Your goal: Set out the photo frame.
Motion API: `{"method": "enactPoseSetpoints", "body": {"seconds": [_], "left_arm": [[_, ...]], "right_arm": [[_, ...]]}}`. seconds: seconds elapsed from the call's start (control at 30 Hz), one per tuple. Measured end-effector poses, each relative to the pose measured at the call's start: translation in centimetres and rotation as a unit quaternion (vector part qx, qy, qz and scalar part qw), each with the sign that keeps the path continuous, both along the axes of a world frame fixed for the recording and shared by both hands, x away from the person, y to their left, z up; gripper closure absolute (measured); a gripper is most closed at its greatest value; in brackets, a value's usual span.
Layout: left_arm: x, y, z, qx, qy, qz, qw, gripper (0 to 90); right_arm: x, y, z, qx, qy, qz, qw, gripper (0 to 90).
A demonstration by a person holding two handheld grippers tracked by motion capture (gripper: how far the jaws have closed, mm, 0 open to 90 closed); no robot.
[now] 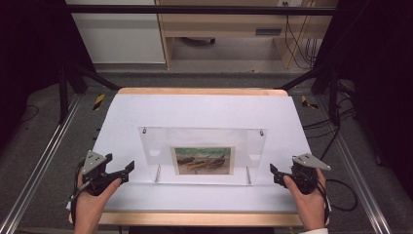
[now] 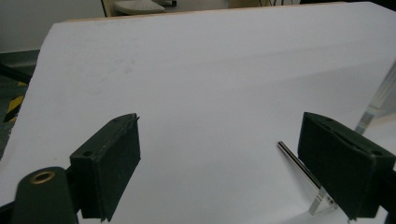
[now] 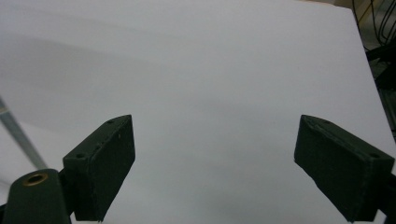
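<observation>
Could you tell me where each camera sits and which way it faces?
High view: above the person's side, looking forward and down on the white table; both hands with left tool and right tool.
Left gripper view: on the left tool, facing across the table; open jaws.
Right gripper view: on the right tool; open jaws.
Shared: high and left views show the clear acrylic frame.

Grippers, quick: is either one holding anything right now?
Left gripper: open, holding nothing, beside the frame.
Right gripper: open, holding nothing, over the white sheet.
</observation>
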State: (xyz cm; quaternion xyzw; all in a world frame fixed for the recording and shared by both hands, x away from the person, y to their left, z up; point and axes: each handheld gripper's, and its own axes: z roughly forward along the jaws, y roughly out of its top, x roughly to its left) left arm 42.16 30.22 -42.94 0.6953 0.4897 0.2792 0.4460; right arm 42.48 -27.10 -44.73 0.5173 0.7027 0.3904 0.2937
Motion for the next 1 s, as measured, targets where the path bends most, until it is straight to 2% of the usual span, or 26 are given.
{"method": "enactPoseSetpoints", "body": {"seconds": [0.1,0.2,0.3,0.37,0.47,0.7,0.87,1.0], "left_arm": [[0.4,1.3,0.1,0.014,-0.012,0.014,0.9997,12.0],[0.9,2.5,-0.2,0.001,-0.002,0.033,0.9995,11.9],[1.4,3.1,-0.6,0.004,0.007,0.044,0.9990,11.9],[1.7,3.3,-0.9,0.018,0.014,0.054,0.9983,12.0],[2.2,3.7,-1.1,0.018,0.019,0.062,0.9977,12.0],[2.6,3.8,-1.9,0.036,0.048,0.068,0.9959,11.9],[2.9,3.8,-2.7,0.052,0.087,0.060,0.9931,10.6],[2.9,3.8,-2.9,0.054,0.096,0.061,0.9920,9.9]], "right_arm": [[0.5,-0.5,-0.1,0.002,0.005,-0.013,0.9999,12.9],[1.0,-1.0,-0.3,0.010,0.010,-0.022,0.9997,12.9],[1.7,-1.2,-0.2,0.006,0.009,-0.030,0.9995,13.1],[2.1,-1.4,-0.2,0.006,0.012,-0.036,0.9993,13.2],[2.6,-1.6,-0.2,0.008,0.017,-0.039,0.9990,12.8],[3.3,-2.2,-0.4,0.005,0.040,-0.056,0.9976,11.3],[3.2,-2.7,-0.6,0.001,0.054,-0.059,0.9968,11.2],[2.9,-2.9,-0.5,-0.002,0.058,-0.063,0.9964,11.1]]}}
